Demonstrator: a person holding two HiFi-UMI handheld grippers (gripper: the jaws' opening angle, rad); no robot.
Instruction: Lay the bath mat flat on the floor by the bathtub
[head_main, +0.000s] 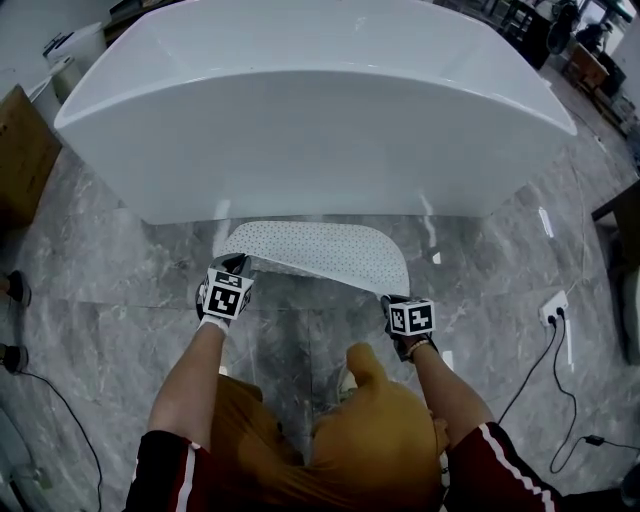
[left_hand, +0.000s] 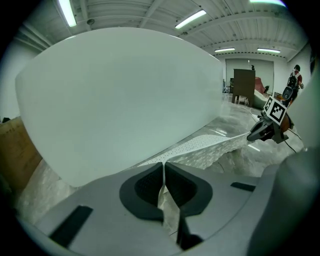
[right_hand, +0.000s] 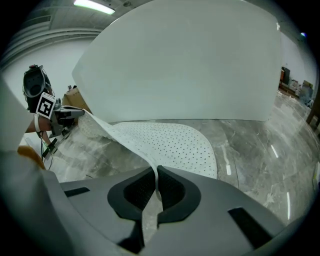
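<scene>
A pale, perforated bath mat stretches between my two grippers just in front of the white bathtub. Its far edge rests on the grey marble floor near the tub's base; its near edge is lifted. My left gripper is shut on the mat's near left corner, and the mat runs out from its jaws toward the right gripper. My right gripper is shut on the near right corner; the mat spreads from its jaws toward the left gripper.
A brown cardboard box stands at the tub's left end. A white power strip with cables lies on the floor to the right. Dark furniture sits at the right edge. The person's knees in orange fabric are below the grippers.
</scene>
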